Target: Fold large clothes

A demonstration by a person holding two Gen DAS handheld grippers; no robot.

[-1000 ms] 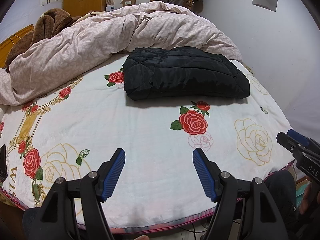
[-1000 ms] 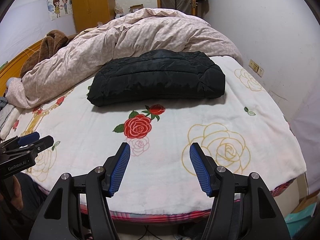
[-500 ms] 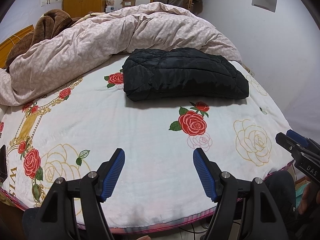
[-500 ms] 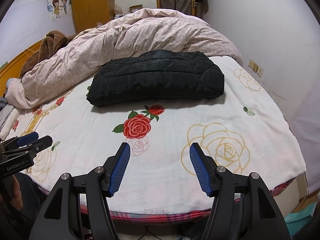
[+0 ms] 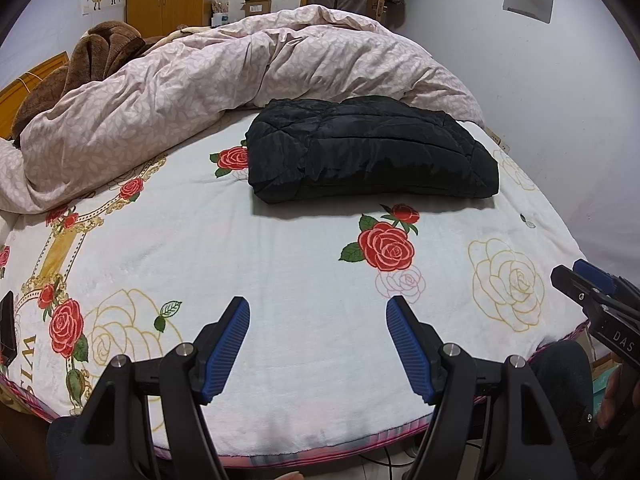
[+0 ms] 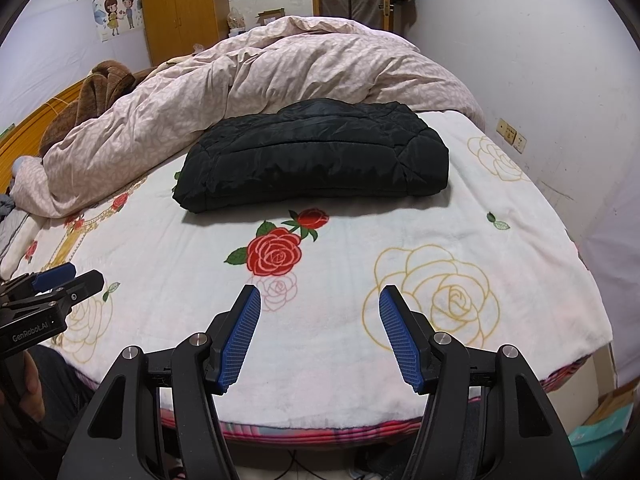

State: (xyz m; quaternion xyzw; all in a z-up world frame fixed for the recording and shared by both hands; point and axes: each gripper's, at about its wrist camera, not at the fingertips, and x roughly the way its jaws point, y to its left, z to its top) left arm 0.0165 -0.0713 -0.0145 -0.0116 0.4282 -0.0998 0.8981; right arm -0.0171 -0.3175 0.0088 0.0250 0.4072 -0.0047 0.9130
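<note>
1. Covering the bed (image 5: 280, 248), a white blanket (image 6: 340, 320) printed with red and pale gold roses is seen, reaching to the near edge, where a pink striped hem shows.
2. White walls are seen on the right, with two sockets (image 6: 512, 138) low on the wall beside the bed; a wooden wardrobe (image 6: 180, 4) and a cartoon sticker (image 6: 118, 10) are seen at the far end of the room.
3. One black quilted jacket (image 5: 368, 152) is seen, folded into a thick block; it lies on the blanket in the far half of the bed, well apart from both grippers.
4. One pink duvet (image 5: 208, 76) is bunched along the far and left side of the bed, just behind the jacket; whether the two touch cannot be told.
5. One brown fleece (image 5: 92, 52) is heaped at the far left, behind the duvet.
6. Two grippers are counted. The left gripper (image 5: 318, 344) is held over the near edge with its blue pads spread wide and nothing between them.
7. The right gripper (image 6: 320, 336) is likewise held wide open and empty over the near edge, beside the left one.
8. Nothing lies on the blanket between the grippers and the jacket.
9. A dark object (image 5: 7, 326) is seen at the left edge of the left view; what it is cannot be told.
</note>
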